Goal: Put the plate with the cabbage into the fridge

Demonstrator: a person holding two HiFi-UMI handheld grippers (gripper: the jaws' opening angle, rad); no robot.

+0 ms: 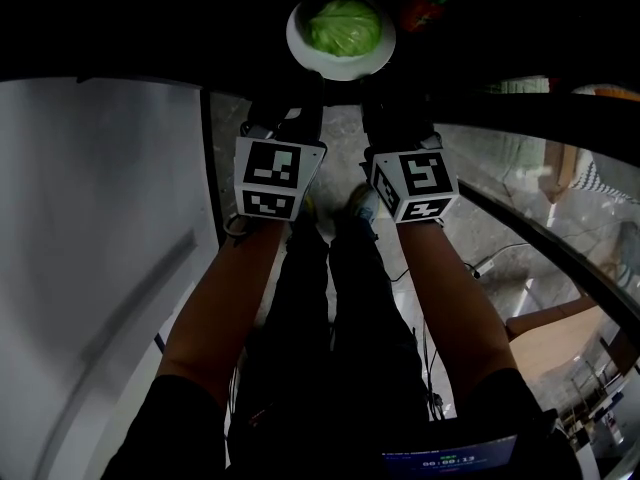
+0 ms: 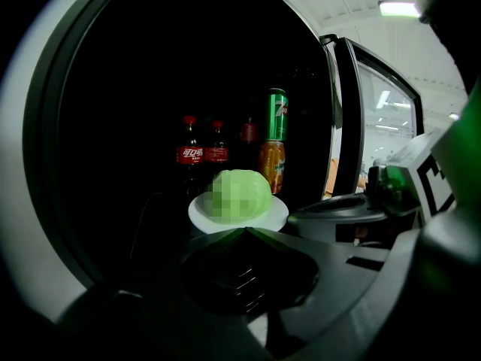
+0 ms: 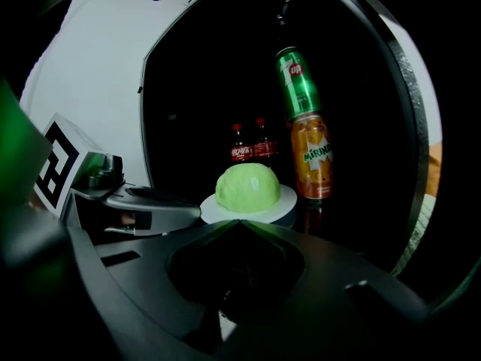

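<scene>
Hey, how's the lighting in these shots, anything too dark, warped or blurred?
Head view: fridge interior nearly black, only the plate and cabbage lit. Left gripper view: cabbage mosaic-blurred, ceiling light glaring top right. Right gripper view: fisheye bends the fridge opening; cans bright.

I take this for a large staged hall, not a home kitchen. The fridge (image 2: pixel 46 141) has a glass door (image 2: pixel 372 119) like a shop drinks cooler, swung open on the right. Inside it, at the far back, stand cola bottles (image 2: pixel 189 153), a green soda can (image 2: pixel 277 115) and an orange soda can (image 3: pixel 312 156). High overhead runs a white ceiling with a strip light (image 2: pixel 398 8). The polished stone floor (image 1: pixel 480 198) carries loose cables (image 1: pixel 490 258), and pale wooden furniture (image 1: pixel 555 343) stands to the right.
</scene>
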